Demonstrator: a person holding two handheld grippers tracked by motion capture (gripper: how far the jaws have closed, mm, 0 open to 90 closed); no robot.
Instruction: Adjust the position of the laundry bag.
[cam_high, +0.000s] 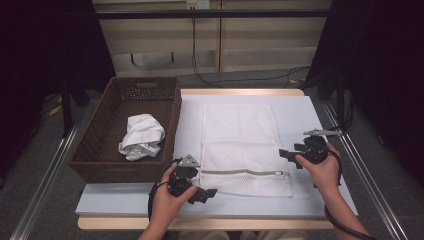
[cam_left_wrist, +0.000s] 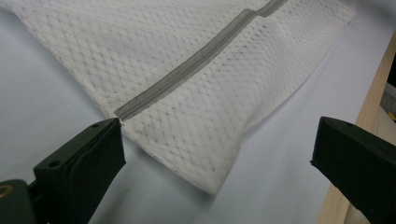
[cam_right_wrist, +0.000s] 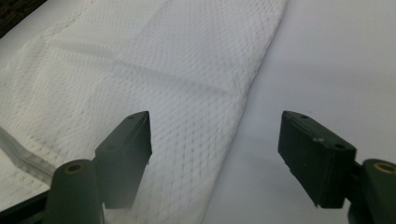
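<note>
Mesh is the main material here: one flat, rectangular white mesh laundry bag (cam_high: 240, 145) with a diamond weave lies on the smooth white board (cam_high: 300, 120) covering the wood-edged table. One grey zipper (cam_high: 245, 173) runs across the bag near its end closest to the person. To the left stands one dark brown woven wicker basket (cam_high: 100, 150), rectangular, and inside it sits one crumpled white cloth (cam_high: 142, 136).

Two black grippers are held, one in each hand. The left gripper (cam_high: 206, 194) rests at the bag's near left corner, its jaws standing wide apart with the zipper's end just beyond one jaw and nothing pinched. The right gripper (cam_high: 286, 155) hovers at the bag's right edge, jaws likewise spread wide; one jaw sits over the mesh, the other over bare board, gripping nothing.
</note>
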